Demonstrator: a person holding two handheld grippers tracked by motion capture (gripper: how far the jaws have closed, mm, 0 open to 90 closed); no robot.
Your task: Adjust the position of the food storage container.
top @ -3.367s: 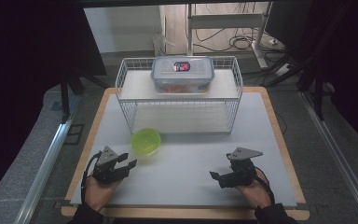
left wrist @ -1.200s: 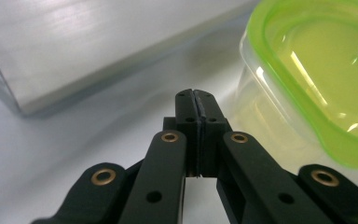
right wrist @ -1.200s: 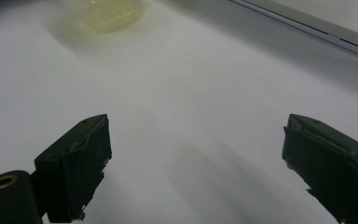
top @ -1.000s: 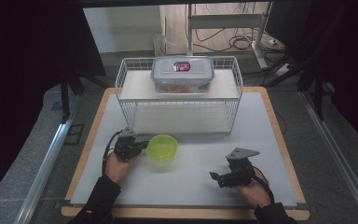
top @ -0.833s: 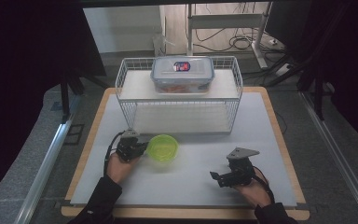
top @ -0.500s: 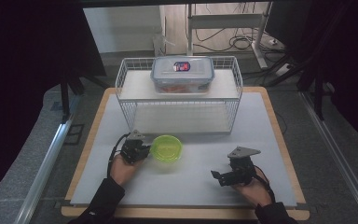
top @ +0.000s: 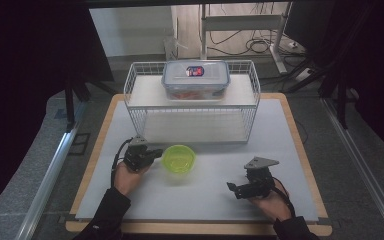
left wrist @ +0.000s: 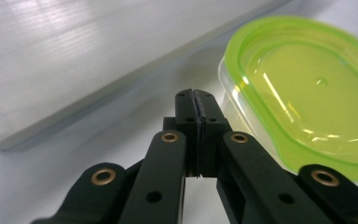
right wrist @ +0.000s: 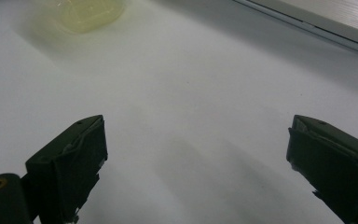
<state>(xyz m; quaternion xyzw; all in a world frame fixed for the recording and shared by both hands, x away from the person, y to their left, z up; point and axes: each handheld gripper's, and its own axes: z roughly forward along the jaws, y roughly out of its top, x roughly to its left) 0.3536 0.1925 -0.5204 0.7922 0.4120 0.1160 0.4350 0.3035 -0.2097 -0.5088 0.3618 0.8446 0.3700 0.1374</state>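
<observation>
On the left half of the tabletop (top: 290,200), a little nearer the near edge than the far one, the left gripper (top: 152,153) lies low over the white surface, its jaws clenched flat against each other with nothing between them. In the left gripper view the tips of the left gripper (left wrist: 196,100) sit just beside the clear wall of the green-lidded container (left wrist: 307,93), at its near left side; whether they touch it cannot be told.

The green-lidded container (top: 178,158) stands upright on the tabletop just right of that gripper, left of the middle, and close in front of the wire rack (top: 142,102). Its lid is a translucent lime green over a clear tub.

The wire rack takes up the middle of the far edge. It is white, with a pale shelf board, and on that shelf stands a clear lidded box (top: 195,80) with a red and blue label on top and something orange inside.

Toward the near right corner the right gripper (top: 237,190) rests in the person's hand, pointing left across the tabletop. Its jaws are released and stand wide apart over bare white surface, as the right gripper view shows of the right gripper (right wrist: 196,154), well apart from the container, which appears there as a yellowish blur (right wrist: 81,11) at the top left.
</observation>
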